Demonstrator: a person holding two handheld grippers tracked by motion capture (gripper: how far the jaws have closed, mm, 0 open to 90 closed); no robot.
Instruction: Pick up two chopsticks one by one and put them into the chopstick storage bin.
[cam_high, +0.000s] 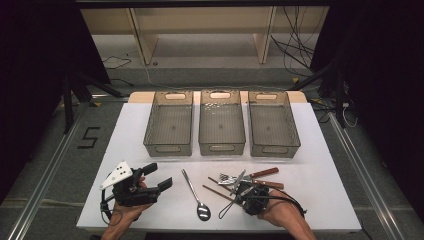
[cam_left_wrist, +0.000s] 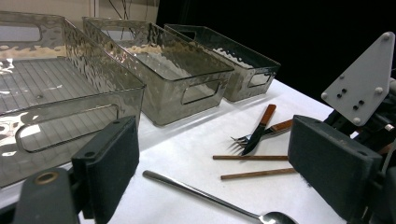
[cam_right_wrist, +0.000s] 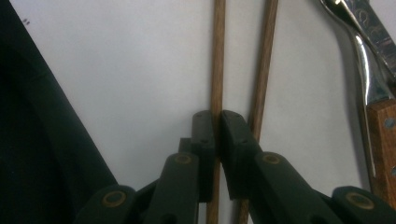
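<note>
My right gripper (cam_right_wrist: 217, 116) is shut on a thin wooden chopstick (cam_right_wrist: 217, 56) that lies on the white table; its pads pinch the stick from both sides. A second chopstick (cam_right_wrist: 265, 60) lies just beside it, outside the jaws. In the high view this gripper (cam_high: 243, 192) is at the front right, over the chopsticks (cam_high: 217, 194). My left gripper (cam_high: 159, 175) rests at the front left, open and empty, its jaws wide apart in the left gripper view (cam_left_wrist: 215, 163). A steel spoon (cam_high: 192, 192) lies between the two grippers.
A fork (cam_left_wrist: 243, 139) and a wooden-handled knife (cam_left_wrist: 259, 130) lie crossed just behind the chopsticks. Three grey see-through bins (cam_high: 168, 148) (cam_high: 222, 148) (cam_high: 275, 149) stand side by side at the back of the table (cam_high: 320, 165).
</note>
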